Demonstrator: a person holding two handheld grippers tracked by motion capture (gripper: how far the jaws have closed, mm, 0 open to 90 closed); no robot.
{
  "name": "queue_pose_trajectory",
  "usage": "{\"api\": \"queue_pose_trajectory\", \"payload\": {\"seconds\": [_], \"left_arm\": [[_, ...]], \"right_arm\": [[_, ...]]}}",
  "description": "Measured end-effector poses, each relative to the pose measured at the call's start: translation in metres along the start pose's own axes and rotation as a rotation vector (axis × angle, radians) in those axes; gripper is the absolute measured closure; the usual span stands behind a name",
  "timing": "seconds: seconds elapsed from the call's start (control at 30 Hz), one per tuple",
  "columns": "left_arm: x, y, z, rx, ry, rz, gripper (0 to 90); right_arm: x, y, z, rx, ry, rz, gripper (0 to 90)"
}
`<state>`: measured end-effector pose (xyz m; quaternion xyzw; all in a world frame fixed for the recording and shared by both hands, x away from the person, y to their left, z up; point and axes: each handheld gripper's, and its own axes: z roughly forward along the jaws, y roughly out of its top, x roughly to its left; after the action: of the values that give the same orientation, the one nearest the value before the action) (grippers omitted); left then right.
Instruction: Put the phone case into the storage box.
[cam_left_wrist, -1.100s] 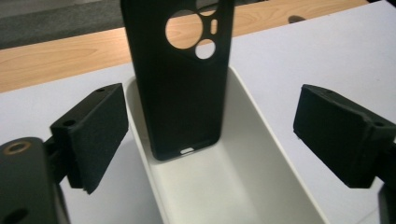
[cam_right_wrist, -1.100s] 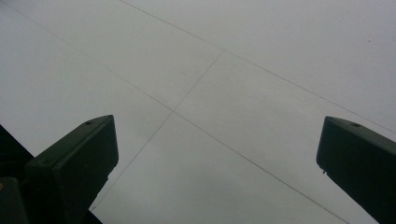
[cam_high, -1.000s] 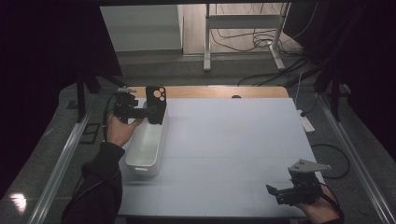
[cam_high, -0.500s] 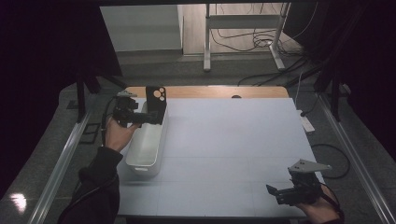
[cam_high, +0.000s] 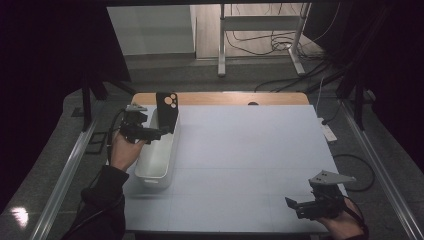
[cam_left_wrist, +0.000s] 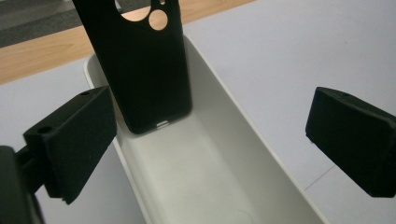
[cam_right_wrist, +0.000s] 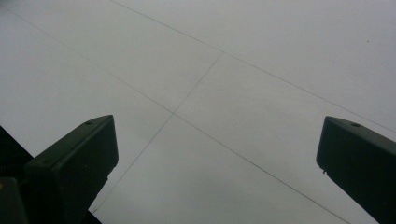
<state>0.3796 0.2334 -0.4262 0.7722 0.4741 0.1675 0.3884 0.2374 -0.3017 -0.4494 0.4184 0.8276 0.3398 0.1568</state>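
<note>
1. The phone case (cam_left_wrist: 140, 65) stands upright at the far end of the white bin (cam_left_wrist: 210, 177).
2. The left gripper (cam_left_wrist: 210, 135) has just been opening; its released jaws sit nearer than the case, nothing between them.
3. The right gripper (cam_right_wrist: 215, 172) hangs open above the table (cam_right_wrist: 233, 70).

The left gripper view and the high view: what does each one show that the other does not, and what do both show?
The left gripper view alone shows the small slot in the bottom edge of the phone case and the bare inside floor of the white bin.

The high view alone shows the right gripper near the table's front right corner, the person's left hand, and the floor cables beyond the table.

Both show the case standing against the bin's far end, and the left gripper open, its pads off the case.
</note>
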Motion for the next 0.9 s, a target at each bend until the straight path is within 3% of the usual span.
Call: {"api": "queue_pose_trajectory", "payload": {"seconds": [0.9], "left_arm": [[-0.019,-0.026,-0.02,-0.051,-0.051,0.005,2.4]], "right_arm": [[-0.002,0.0,-0.001,-0.009,0.01,0.013,0.0]]}}
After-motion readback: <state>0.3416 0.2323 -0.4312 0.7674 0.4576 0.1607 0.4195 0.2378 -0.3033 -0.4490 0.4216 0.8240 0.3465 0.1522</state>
